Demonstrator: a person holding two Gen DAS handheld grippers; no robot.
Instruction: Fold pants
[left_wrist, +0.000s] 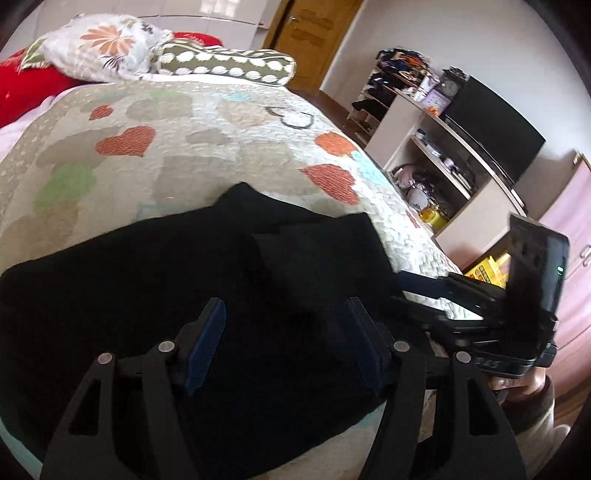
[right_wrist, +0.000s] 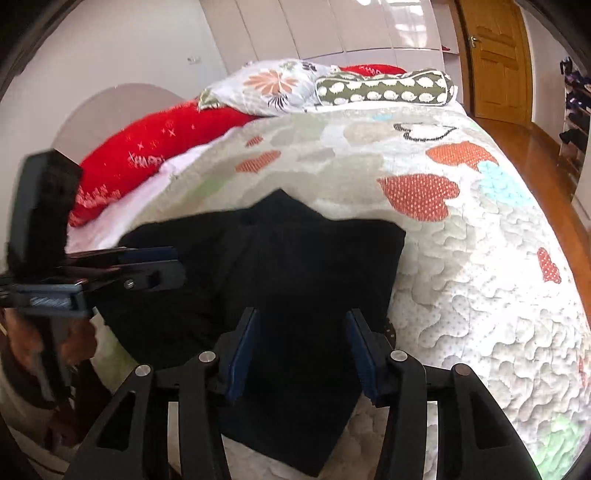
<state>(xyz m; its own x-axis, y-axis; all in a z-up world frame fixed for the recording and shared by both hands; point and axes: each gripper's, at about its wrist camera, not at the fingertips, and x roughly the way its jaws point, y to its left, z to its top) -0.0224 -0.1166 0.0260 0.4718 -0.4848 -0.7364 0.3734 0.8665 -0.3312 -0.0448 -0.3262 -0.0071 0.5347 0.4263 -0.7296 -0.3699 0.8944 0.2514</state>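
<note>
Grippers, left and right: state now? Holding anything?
Left gripper: open, empty, over the black pants.
Right gripper: open, empty, over the same pants.

The pants (right_wrist: 280, 273) are lying folded on the quilt (right_wrist: 461, 295) near the bed's front edge. Both grippers are hovering over them, the left gripper (left_wrist: 286, 347) beside the right gripper (right_wrist: 301, 349). Pillows (right_wrist: 384, 90) are lying behind, at the bed's far end. In the left view, shelves (left_wrist: 436, 177) are standing right of the bed, a door (left_wrist: 314, 33) behind.
</note>
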